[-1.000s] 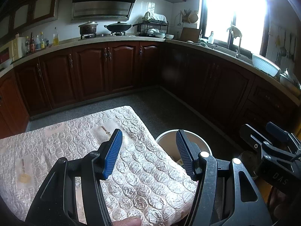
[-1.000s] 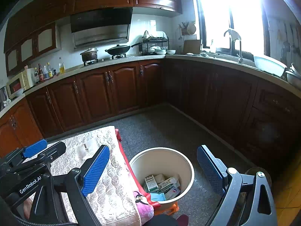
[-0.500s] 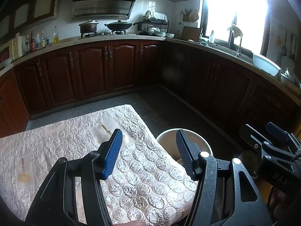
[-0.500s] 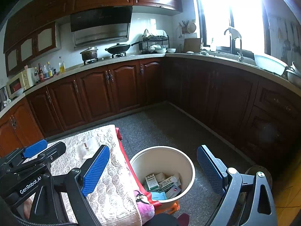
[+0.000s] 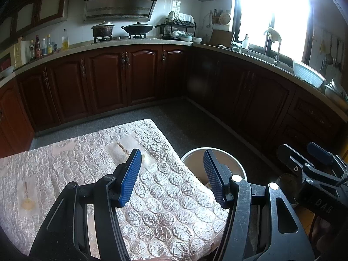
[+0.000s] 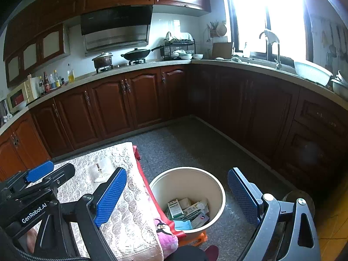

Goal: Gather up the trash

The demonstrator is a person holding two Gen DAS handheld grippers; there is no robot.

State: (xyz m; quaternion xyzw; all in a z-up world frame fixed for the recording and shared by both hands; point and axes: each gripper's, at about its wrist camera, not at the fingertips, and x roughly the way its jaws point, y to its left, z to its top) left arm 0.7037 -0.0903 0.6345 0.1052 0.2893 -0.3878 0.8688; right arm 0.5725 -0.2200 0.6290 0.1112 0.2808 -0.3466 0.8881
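Note:
A cream round bin (image 6: 217, 187) stands on the floor beside the table and holds several small boxes and papers (image 6: 187, 212); its rim shows in the left wrist view (image 5: 230, 159). My left gripper (image 5: 171, 177) is open and empty above the table's near right corner. My right gripper (image 6: 177, 195) is open and empty, hovering above the bin. Clear plastic packets lie on the table: one ahead of the left gripper (image 5: 125, 150), one at the left (image 5: 27, 198); one shows in the right wrist view (image 6: 101, 169).
The table has a silvery embossed cover (image 5: 169, 198) over a pink and red cloth (image 6: 165, 232). An orange stool (image 6: 195, 240) sits under the bin. Dark wood cabinets (image 5: 108, 80) line the walls around a grey floor (image 6: 191, 143).
Almost nothing has changed; both views have shifted very slightly, and both grippers stay open and empty.

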